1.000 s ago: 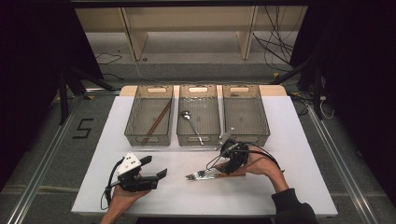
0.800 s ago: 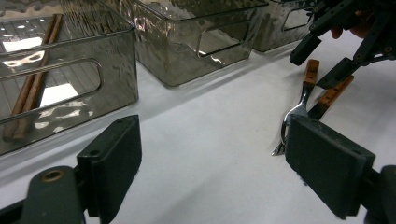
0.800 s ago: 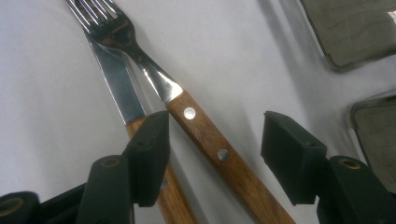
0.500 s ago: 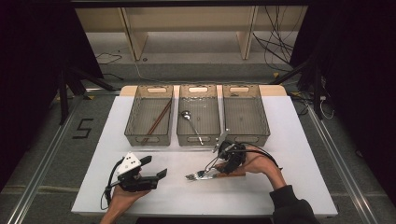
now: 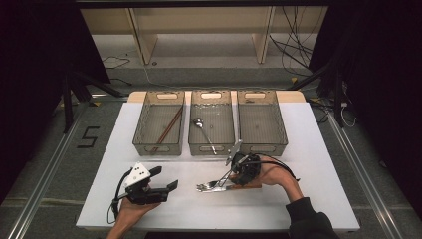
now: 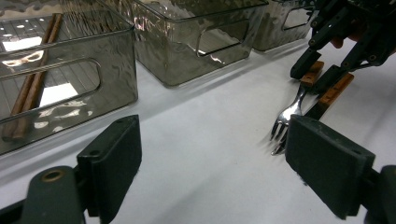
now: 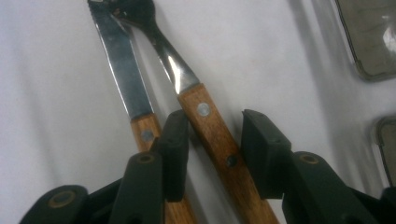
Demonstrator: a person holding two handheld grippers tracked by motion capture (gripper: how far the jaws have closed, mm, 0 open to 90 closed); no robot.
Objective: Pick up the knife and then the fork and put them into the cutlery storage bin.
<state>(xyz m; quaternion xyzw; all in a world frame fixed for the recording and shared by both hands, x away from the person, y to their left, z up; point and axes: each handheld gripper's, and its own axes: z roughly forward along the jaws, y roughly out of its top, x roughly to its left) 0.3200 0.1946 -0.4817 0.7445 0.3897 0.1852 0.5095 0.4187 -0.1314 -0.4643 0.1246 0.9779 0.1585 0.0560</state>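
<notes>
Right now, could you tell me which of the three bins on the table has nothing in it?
The right bin, nearest the right gripper. The left bin holds wooden chopsticks and the middle bin holds a spoon.

Bare table (image 5: 308,164) is left between the left gripper (image 5: 160,185) and the fork (image 6: 286,115). Passage forward is blocked by three bins (image 5: 211,144) set side by side. Wide margins are left at the table's right (and left) edge.
</notes>
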